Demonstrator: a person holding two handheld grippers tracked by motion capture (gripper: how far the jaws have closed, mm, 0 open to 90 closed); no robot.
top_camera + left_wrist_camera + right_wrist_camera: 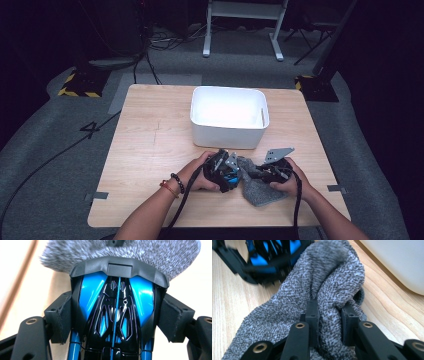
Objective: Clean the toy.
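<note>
Wood tabletop (150, 150), near edge: left gripper (223, 172) is clamped across a glossy blue-and-black object (116, 312), both pads pressed on its flanks, grey cloth (120, 252) just beyond its far end. Cloth (260, 186) lies between the two hands, long axis running toward the person's right. Right gripper (274, 172) pinches a raised fold of it (329, 307). White bin (229, 116) sits empty behind both, nearer the right hand; likely drop spot.
</note>
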